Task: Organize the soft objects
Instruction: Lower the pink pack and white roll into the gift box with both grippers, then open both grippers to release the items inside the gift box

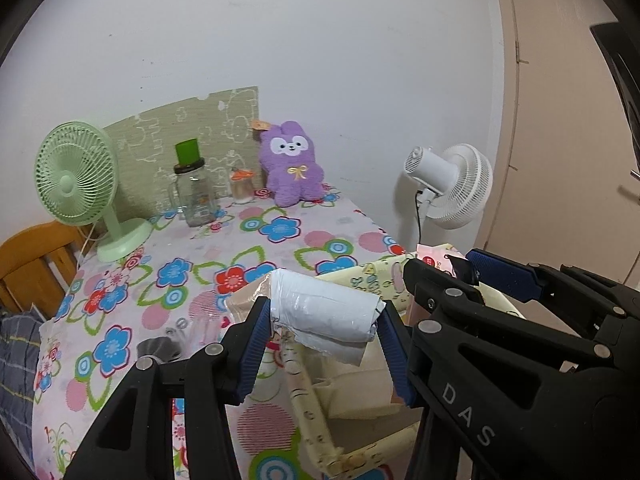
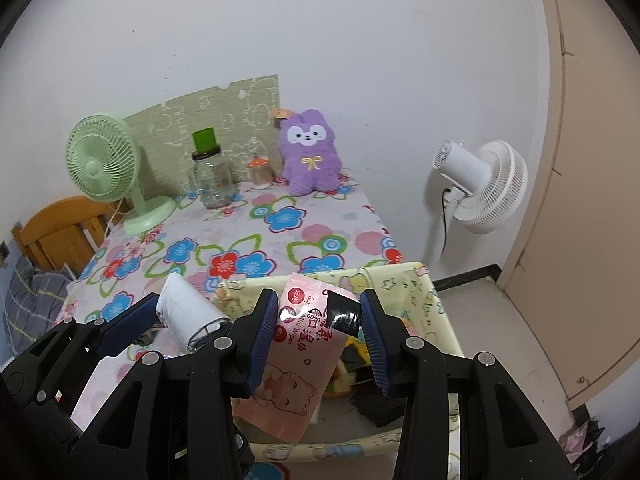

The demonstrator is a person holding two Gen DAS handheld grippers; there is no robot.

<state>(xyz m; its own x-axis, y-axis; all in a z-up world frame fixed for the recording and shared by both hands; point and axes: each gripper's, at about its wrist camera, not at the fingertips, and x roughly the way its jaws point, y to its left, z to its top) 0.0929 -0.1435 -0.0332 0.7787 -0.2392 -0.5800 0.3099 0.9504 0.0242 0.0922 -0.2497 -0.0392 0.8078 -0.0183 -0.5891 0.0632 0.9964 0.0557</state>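
My left gripper is shut on a white plastic-wrapped roll, held above the pale yellow patterned box. The roll also shows in the right wrist view, left of my right gripper. My right gripper is shut on a pink wet-wipes pack, which hangs over the open yellow box. The pack's top shows in the left wrist view. A purple plush bunny sits at the table's far edge against the wall, also in the right wrist view.
The table has a flowered cloth. At its back stand a green desk fan, a glass jar with a green lid and a small jar. A white floor fan stands right of the table. A wooden chair is left.
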